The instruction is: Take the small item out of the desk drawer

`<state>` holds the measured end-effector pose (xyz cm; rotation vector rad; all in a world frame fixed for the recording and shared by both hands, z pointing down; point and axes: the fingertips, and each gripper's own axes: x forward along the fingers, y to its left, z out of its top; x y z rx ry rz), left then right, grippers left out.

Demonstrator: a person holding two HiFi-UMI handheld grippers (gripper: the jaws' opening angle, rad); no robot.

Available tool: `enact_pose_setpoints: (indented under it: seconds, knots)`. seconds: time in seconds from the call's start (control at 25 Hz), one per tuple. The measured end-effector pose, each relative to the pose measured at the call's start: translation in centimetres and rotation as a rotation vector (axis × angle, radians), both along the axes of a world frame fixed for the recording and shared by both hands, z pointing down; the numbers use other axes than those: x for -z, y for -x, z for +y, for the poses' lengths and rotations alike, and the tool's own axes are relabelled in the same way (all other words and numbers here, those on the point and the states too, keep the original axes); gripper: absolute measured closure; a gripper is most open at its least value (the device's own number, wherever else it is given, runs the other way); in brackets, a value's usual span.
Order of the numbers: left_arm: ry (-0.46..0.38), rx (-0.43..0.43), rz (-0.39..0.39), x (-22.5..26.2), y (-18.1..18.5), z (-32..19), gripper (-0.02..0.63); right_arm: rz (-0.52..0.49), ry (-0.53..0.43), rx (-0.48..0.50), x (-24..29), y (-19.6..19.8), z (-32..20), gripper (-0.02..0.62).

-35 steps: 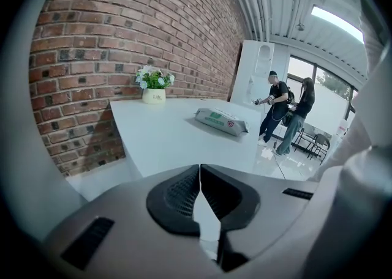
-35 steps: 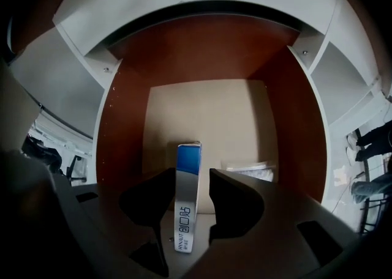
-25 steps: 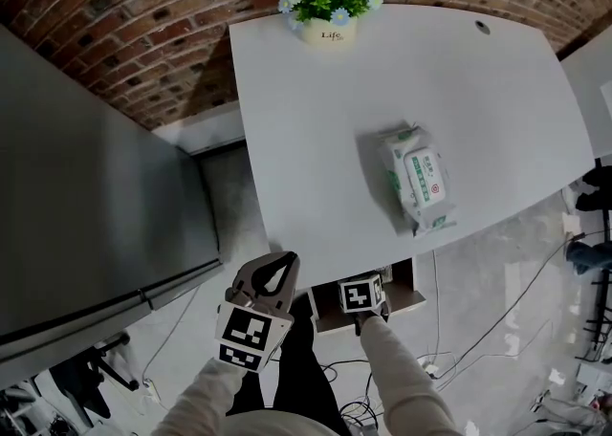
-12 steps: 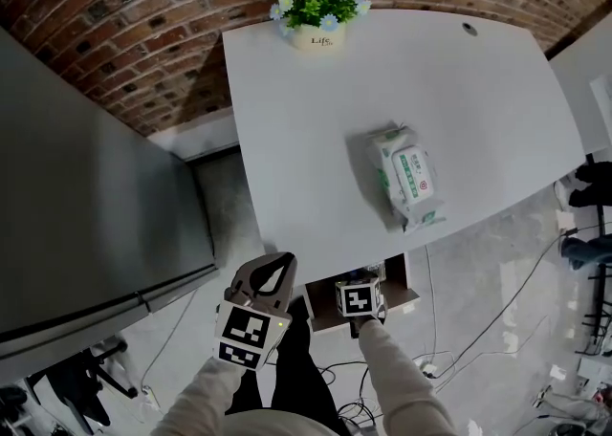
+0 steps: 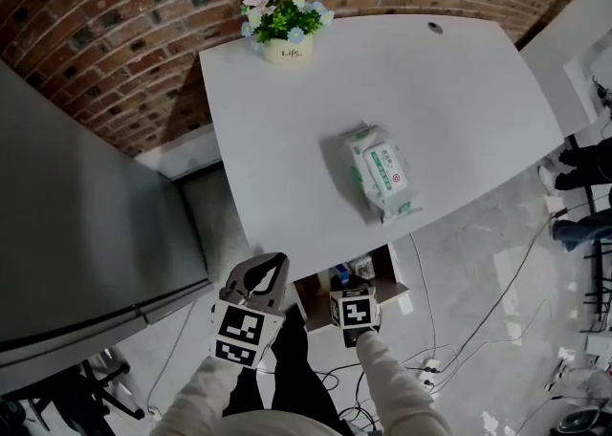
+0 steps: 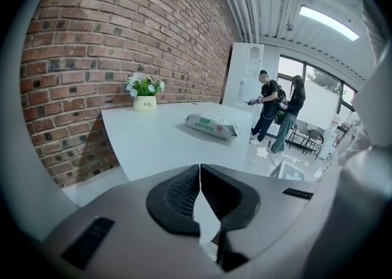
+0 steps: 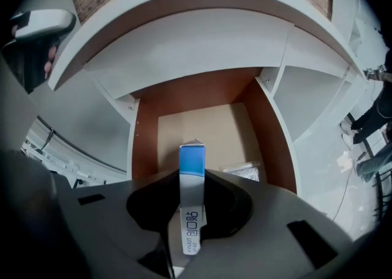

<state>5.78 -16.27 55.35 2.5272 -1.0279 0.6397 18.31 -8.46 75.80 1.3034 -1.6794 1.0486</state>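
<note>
Evidently the small box (image 7: 191, 201) is the thing wanted: a slim carton, blue at one end and white with print along the rest. It sits between the jaws of the right hand-held gripper (image 7: 191, 180), whose pads are pressed on its two broad faces. It hangs over the open drawer (image 7: 146, 140) under the near edge of the tabletop (image 5: 430, 90). I cannot tell whether its blue end touches the drawer floor.

It looks light and fairly stiff, thin card that would likely dent under a hard squeeze. Its smooth faces could let it slide. The present hold, across the narrow thickness near the middle, seems the sensible one.

Its long axis runs in line with the jaws. The blue end points away from the gripper toward the drawer's far wall, and the printed end points back toward the gripper body.

A clear plastic packet (image 7: 245, 172) lies on the drawer floor to the right. The left hand-held gripper (image 6: 199, 167) is held to the left of the drawer, jaws together with nothing between them. On the tabletop lie a pack of wipes (image 5: 378, 171) and, at the far left corner, a flower pot (image 5: 284, 28).
</note>
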Motion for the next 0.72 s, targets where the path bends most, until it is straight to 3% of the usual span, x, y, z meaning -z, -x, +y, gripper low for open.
enact_pose_setpoints:
  seconds: [0.72]
  knots:
    - [-0.024, -0.074, 0.028, 1.7, -1.2, 2.7, 0.586, -0.046, -0.201, -0.130, 9.6, -0.1, 2.5, 0.495]
